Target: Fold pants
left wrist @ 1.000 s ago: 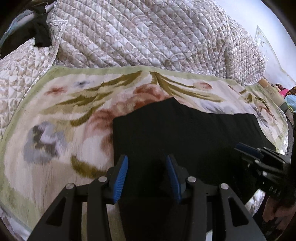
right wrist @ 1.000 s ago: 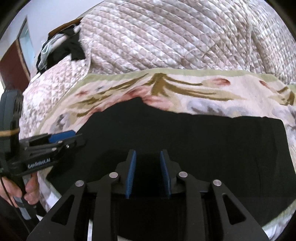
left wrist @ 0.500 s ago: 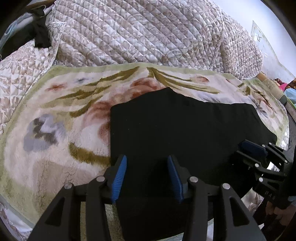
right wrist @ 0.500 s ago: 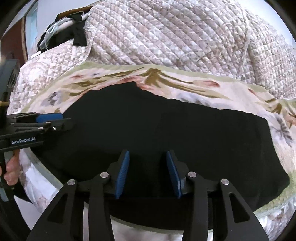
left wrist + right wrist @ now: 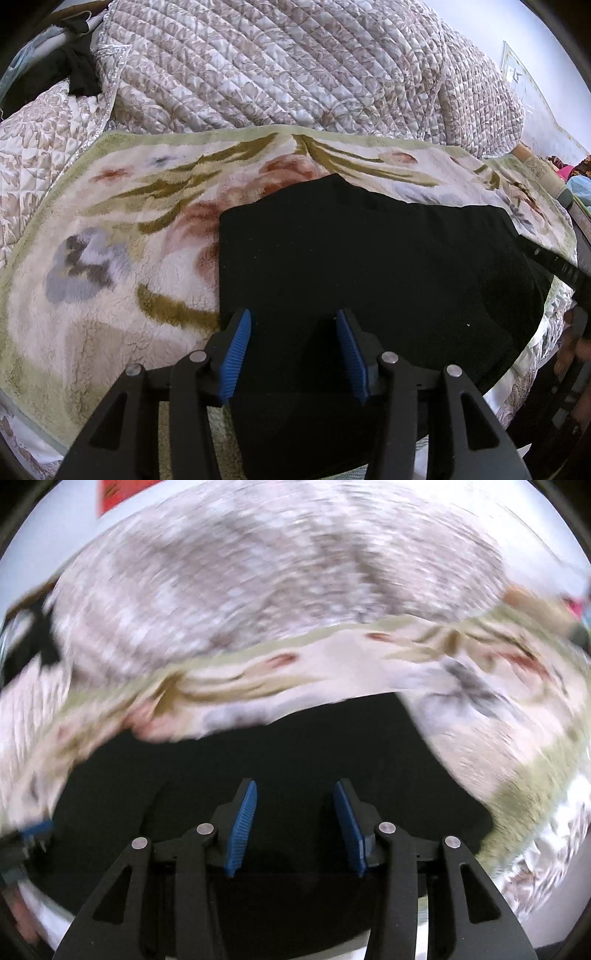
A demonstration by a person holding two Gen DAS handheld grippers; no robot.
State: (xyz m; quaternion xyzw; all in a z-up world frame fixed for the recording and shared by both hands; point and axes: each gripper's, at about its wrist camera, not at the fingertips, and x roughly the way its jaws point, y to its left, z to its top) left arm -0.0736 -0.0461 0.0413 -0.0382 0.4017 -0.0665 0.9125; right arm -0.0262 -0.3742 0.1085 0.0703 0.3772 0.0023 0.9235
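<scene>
The black pants [image 5: 369, 266] lie flat in a wide folded strip on a floral fleece blanket [image 5: 110, 266]. My left gripper [image 5: 293, 347] is open and empty above the pants' left end near the front edge. My right gripper [image 5: 293, 823] is open and empty above the pants [image 5: 295, 746] toward their right end; this view is blurred by motion. The right gripper's body shows at the right edge of the left wrist view [image 5: 554, 266]. The left gripper's blue tip shows at the left edge of the right wrist view [image 5: 35, 830].
A quilted beige bedspread [image 5: 277, 66] rises behind the blanket. Dark clothes [image 5: 77, 70] lie at the far left on it. The bed's front edge runs just below the pants. Coloured items [image 5: 576, 177] sit at the far right.
The right gripper has opened wider and swung fast to the right along the pants, blurring its view. The left gripper stays open and has barely moved.
</scene>
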